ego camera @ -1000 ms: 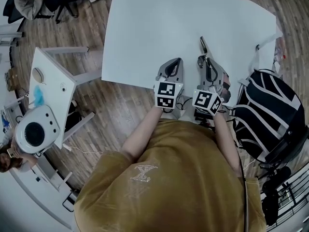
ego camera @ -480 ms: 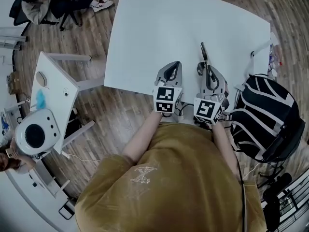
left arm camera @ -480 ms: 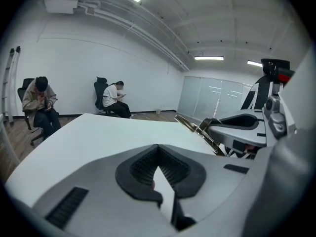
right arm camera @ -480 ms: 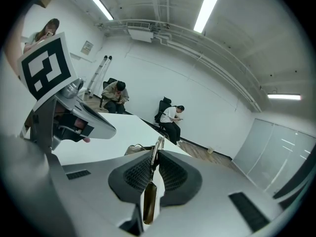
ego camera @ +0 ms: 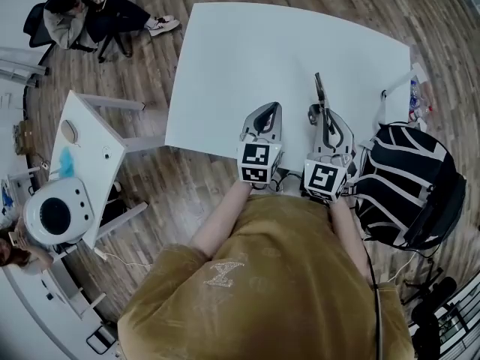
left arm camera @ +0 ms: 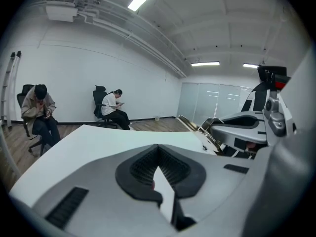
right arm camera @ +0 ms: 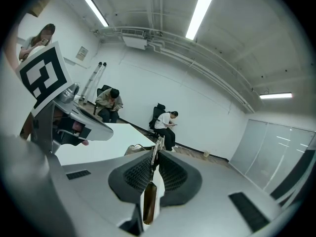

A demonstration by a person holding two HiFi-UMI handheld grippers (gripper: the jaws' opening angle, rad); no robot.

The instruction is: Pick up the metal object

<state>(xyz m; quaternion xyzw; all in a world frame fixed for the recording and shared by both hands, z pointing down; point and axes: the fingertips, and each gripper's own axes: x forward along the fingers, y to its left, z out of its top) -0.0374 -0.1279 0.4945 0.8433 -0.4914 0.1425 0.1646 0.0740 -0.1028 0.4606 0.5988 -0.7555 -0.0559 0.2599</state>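
The metal object (ego camera: 319, 88) is a thin, long tong-like piece with a spring. It sticks forward out of my right gripper (ego camera: 321, 109), which is shut on it above the white table (ego camera: 247, 58). The right gripper view has the metal object (right arm camera: 150, 181) standing edge-on between the black ribbed pads (right arm camera: 170, 174). My left gripper (ego camera: 270, 109) hovers beside it to the left, shut with nothing in it. In the left gripper view its pads (left arm camera: 143, 167) meet, and the metal object (left arm camera: 200, 131) shows at the right, poking from the right gripper.
A black backpack with white stripes (ego camera: 409, 186) stands by the table's right corner. A small white side table (ego camera: 86, 152) and a round white device (ego camera: 52, 212) are on the left. Two people sit on chairs (ego camera: 82, 13) at the far left.
Both grippers keep nearly the same pose, and the right one keeps its hold on the metal object. The head view has shifted slightly, so the table sits lower in the picture.
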